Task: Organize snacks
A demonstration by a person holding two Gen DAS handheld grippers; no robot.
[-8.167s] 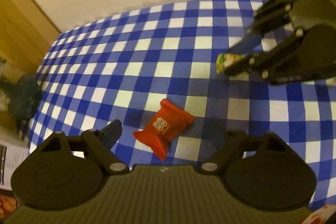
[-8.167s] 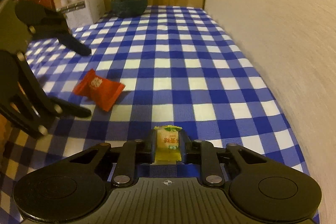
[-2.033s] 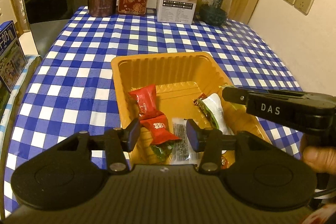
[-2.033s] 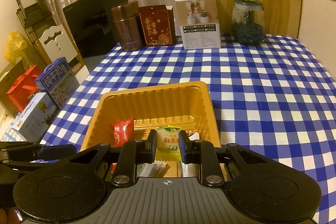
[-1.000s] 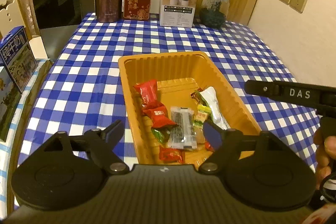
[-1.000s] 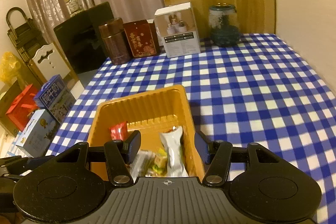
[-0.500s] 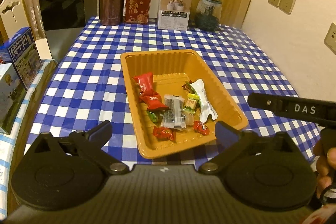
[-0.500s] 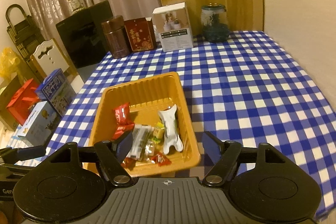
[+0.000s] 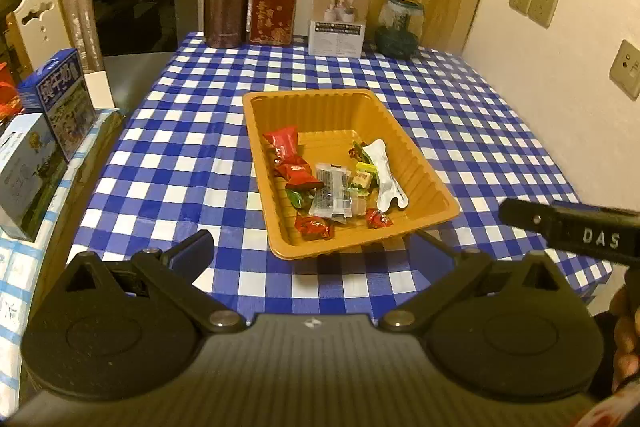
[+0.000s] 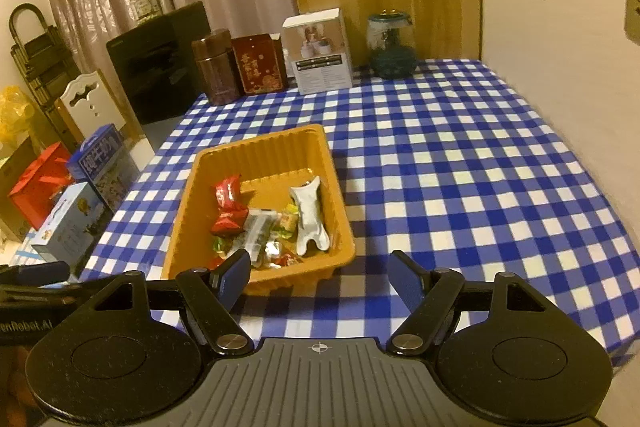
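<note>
An orange plastic tray (image 9: 424, 183) sits mid-table on the blue checked cloth. In it lie red candy packets (image 9: 282, 143), a clear packet (image 9: 332, 191), a yellow-green candy (image 9: 364, 179) and a white pouch (image 9: 386, 175). My left gripper (image 9: 316, 251) hangs open and empty, short of the tray's near rim. My right gripper (image 10: 320, 269) is also open and empty, back from the same tray (image 10: 256, 151), with the white pouch (image 10: 310, 215) and the red packets (image 10: 228, 195) ahead of it. The right gripper's side shows as a black bar (image 9: 580, 235).
Along the far edge stand a brown canister (image 9: 226, 11), a red tin (image 9: 274, 15), a white box (image 9: 338, 19) and a glass jar (image 9: 398, 27). Cartons (image 9: 60, 99) stand off the table's left side. A wall runs along the right.
Both grippers let their candies go into the tray, the red one from the left and the yellow-green one from the right. Both then opened wider and drew back from the tray.
</note>
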